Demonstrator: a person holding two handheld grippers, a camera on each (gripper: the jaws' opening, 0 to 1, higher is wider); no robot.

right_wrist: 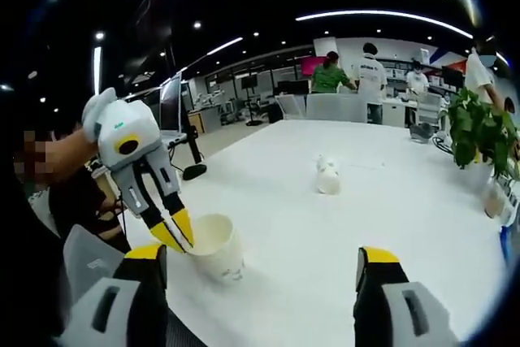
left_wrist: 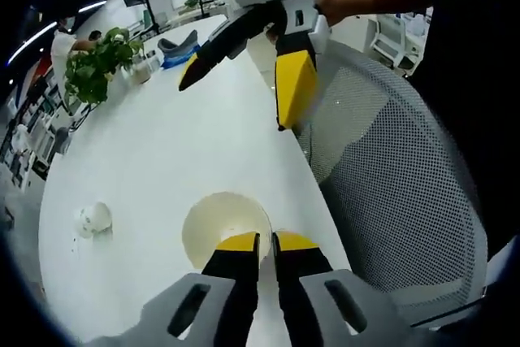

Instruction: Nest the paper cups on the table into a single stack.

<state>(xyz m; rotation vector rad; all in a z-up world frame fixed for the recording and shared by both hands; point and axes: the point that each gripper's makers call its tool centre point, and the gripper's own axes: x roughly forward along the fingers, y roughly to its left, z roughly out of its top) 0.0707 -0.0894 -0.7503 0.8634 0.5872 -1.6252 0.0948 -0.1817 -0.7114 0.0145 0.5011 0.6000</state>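
I had the left gripper (right_wrist: 180, 243) pinched on the rim of the paper cup (right_wrist: 217, 248) near the table (right_wrist: 390, 209) edge to steady it, while the right gripper (left_wrist: 240, 91) hung above, jaws spread, ready for another.

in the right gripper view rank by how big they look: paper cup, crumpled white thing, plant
1. plant, largest, though cut off by the view's edge
2. paper cup, close behind; it sits nearer the camera, so the gap with the plant is unsure
3. crumpled white thing, smallest, and farther off
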